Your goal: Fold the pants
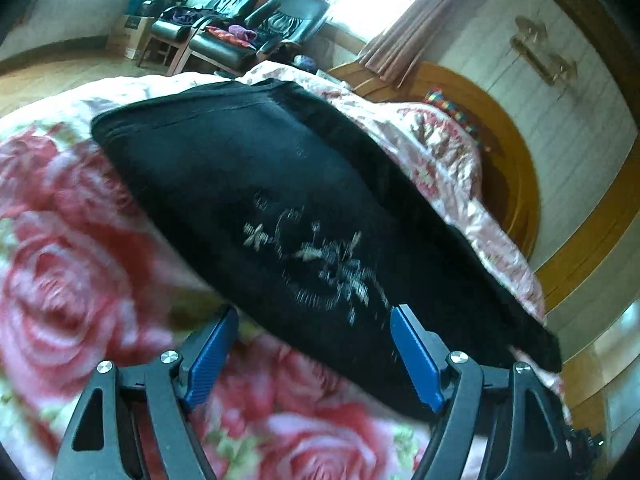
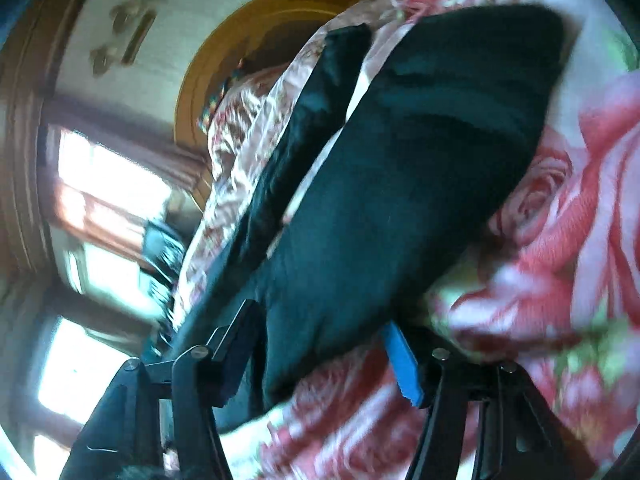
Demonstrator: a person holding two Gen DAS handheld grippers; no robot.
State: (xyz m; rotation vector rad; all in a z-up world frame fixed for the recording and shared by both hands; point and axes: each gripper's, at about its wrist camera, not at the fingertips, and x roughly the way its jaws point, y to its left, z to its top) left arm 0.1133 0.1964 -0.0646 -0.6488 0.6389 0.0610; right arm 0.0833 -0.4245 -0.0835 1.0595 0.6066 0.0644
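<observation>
Black pants (image 1: 256, 184) with a pale embroidered motif lie spread across a rose-print blanket (image 1: 68, 264) on the bed. My left gripper (image 1: 312, 320) is open, its blue pads (image 1: 210, 360) apart just above the near edge of the pants, holding nothing. In the right wrist view the pants (image 2: 420, 168) stretch away in two dark strips. My right gripper (image 2: 320, 332) is open, with the near end of the pants lying between its jaws; whether the pads (image 2: 402, 364) touch the cloth cannot be told. Both views are blurred.
A wooden headboard (image 1: 516, 184) curves behind the bed, against a white panelled wall. Black armchairs (image 1: 240, 28) with clothes on them and a cardboard box stand by curtained windows. The blanket (image 2: 560, 240) fills the right of the right wrist view.
</observation>
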